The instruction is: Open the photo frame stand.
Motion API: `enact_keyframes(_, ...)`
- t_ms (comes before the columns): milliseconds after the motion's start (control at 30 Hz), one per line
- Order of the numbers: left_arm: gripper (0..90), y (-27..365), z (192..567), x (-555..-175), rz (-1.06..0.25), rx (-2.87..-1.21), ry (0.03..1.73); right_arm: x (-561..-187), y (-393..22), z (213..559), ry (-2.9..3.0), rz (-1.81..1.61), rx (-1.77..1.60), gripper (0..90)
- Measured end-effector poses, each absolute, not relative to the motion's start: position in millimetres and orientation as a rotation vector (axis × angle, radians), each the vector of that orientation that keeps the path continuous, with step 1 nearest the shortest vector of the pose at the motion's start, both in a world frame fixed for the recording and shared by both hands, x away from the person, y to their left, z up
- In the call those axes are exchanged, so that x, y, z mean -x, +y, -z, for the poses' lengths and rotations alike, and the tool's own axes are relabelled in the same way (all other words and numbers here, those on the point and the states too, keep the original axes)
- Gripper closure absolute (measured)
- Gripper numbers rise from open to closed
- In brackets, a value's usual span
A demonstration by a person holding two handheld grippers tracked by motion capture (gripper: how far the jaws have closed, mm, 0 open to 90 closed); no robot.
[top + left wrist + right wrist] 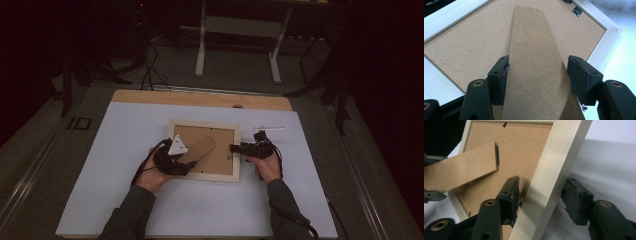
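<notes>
L gripper (536, 75) nearest the person, at the near-left corner of the picture frame (235, 150). In the left gripper view its jaws straddle the stand flap (534, 62), the long brown easel strip on the frame's back. One pad touches the flap's left edge; the other pad (584, 77) sits just off the right edge w/ a sliver of gap. So jaws are apart, flap between them, not clamped as far as I can tell.

Key relation: the flap's long axis runs straight ahead from the L gripper, away along the jaw line, toward the frame's far-right part. In the high view the flap (197, 150) lies diagonal over the backing board (220, 155), near end at the L gripper (172, 160), far end up toward the frame's middle. Any lift or fold of the flap is L-hand work, since it is the closer one by far and already lined up w/ the strip.

R gripper (540, 200) comes in from the frame's right side. Its jaws bracket the pale right rail (551, 177) of the frame: inner pad (510, 195) on the backing side looks to touch the rail's inner face, outer pad stands clear of the outside edge. Jaws wide, no squeeze visible. The rail's long axis crosses the jaw gap roughly upright in that view, so a close would pinch across the rail's width, i.e. steadying the frame.

Frame lies face down, flat on the white table sheet (150, 200), about mid-table, between the two hands. Farther off: a thin white strip (267, 128) on the sheet, beyond the R gripper (240, 148), well apart from the work.
</notes>
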State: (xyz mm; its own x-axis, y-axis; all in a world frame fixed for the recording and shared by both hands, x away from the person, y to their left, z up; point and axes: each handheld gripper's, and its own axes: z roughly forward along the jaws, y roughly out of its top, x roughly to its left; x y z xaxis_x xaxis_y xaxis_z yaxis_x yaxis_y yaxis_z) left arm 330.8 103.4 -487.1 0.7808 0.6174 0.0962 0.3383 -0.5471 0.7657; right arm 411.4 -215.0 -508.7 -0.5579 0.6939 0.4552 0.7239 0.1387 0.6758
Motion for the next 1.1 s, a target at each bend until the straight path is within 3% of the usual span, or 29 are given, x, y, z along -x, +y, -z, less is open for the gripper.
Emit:
enact_keyframes(233,39.4,105,486,-331,-0.44,-2.188,0.683,-410,-226,510,-2.254,1.456,1.439,55.5)
enact_keyframes(567,39.1,108,487,-334,-0.384,-2.176,0.694,-408,-228,510,-2.234,1.477,1.441,56.5)
enact_keyframes(933,34.0,115,491,-348,-0.147,-2.108,0.814,-407,-228,513,-2.219,1.499,1.455,56.4)
enact_keyframes(1100,37.5,114,496,-354,-0.089,-2.109,0.876,-406,-227,512,-2.232,1.509,1.457,56.3)
